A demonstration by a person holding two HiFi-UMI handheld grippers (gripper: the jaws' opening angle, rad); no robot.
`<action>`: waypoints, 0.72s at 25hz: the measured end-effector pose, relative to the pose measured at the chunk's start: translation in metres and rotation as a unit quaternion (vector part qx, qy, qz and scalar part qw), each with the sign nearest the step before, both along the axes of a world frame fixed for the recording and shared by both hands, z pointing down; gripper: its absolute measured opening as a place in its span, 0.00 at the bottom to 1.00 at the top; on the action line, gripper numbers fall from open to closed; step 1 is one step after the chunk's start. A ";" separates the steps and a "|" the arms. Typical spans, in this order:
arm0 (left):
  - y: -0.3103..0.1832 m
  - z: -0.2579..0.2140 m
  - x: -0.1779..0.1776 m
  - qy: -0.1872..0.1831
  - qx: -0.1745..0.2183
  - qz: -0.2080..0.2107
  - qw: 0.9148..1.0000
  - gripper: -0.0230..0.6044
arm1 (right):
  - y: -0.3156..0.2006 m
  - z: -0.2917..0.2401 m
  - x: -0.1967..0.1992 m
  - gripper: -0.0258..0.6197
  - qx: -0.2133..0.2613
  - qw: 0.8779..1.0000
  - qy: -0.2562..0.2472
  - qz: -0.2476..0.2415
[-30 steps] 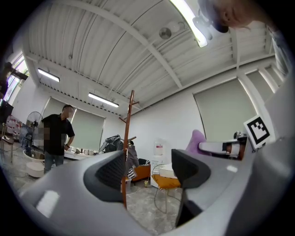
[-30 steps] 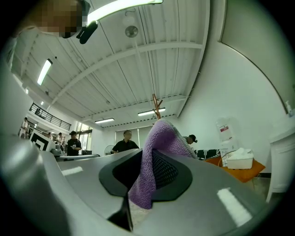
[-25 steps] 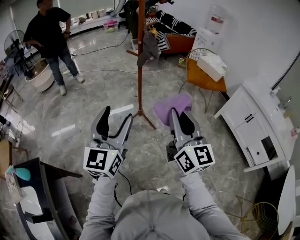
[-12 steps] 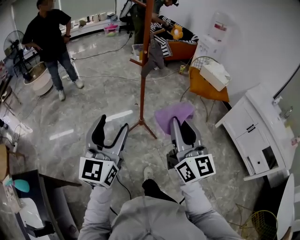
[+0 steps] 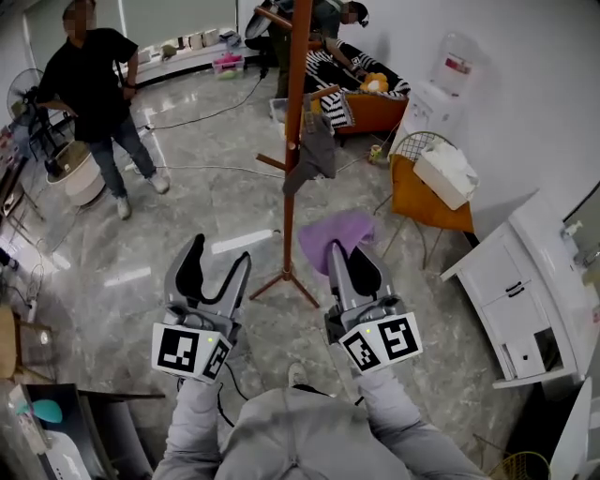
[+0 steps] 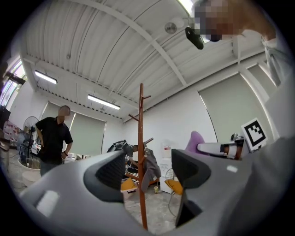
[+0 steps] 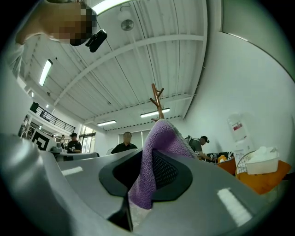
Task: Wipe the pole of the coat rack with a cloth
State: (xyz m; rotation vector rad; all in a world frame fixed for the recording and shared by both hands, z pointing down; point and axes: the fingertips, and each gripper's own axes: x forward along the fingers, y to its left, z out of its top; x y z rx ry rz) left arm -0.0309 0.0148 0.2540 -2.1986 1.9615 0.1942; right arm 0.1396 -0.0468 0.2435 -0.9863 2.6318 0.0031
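The brown wooden coat rack pole [image 5: 293,131] stands on the marble floor ahead, with a grey garment [image 5: 312,155] hanging on a peg. My right gripper [image 5: 343,261] is shut on a purple cloth [image 5: 335,234], just right of the pole's lower part and clear of it. In the right gripper view the purple cloth [image 7: 156,156] is pinched between the jaws and the rack's top [image 7: 157,99] pokes above it. My left gripper [image 5: 216,269] hangs open and empty, left of the pole's foot [image 5: 283,278]. The left gripper view shows the pole [image 6: 142,152] between the jaws, farther off.
A person in black [image 5: 94,94] stands at the back left near a fan [image 5: 28,98]. Another person [image 5: 333,23] bends over a striped sofa [image 5: 361,84] behind the rack. An orange chair [image 5: 427,187] and white cabinet [image 5: 525,281] stand right. Cables [image 5: 202,169] cross the floor.
The view has come nearer the rack, so the pole stands taller and closer. Both grippers keep their pose, the right one still holding the cloth.
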 end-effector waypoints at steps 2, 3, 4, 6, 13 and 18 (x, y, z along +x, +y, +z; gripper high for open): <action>-0.020 -0.002 -0.006 -0.008 0.000 -0.003 1.000 0.58 | -0.022 -0.011 -0.011 0.13 0.018 1.000 0.004 -0.006; -0.029 -0.003 -0.009 -0.011 0.002 -0.004 1.000 0.58 | -0.033 -0.019 -0.017 0.13 0.030 1.000 0.005 -0.009; -0.038 -0.005 -0.012 -0.011 0.003 -0.005 1.000 0.58 | -0.043 -0.030 -0.023 0.13 0.042 0.999 0.005 -0.010; -0.051 -0.004 -0.018 -0.010 0.002 -0.004 1.000 0.58 | -0.060 -0.051 -0.036 0.13 0.070 0.997 0.008 -0.014; -0.097 -0.001 -0.053 -0.010 0.003 0.025 1.000 0.58 | -0.112 -0.139 -0.090 0.13 0.197 0.979 0.044 0.020; -0.130 -0.012 -0.088 -0.025 0.009 0.057 0.998 0.58 | -0.139 -0.195 -0.134 0.13 0.259 0.962 0.072 0.056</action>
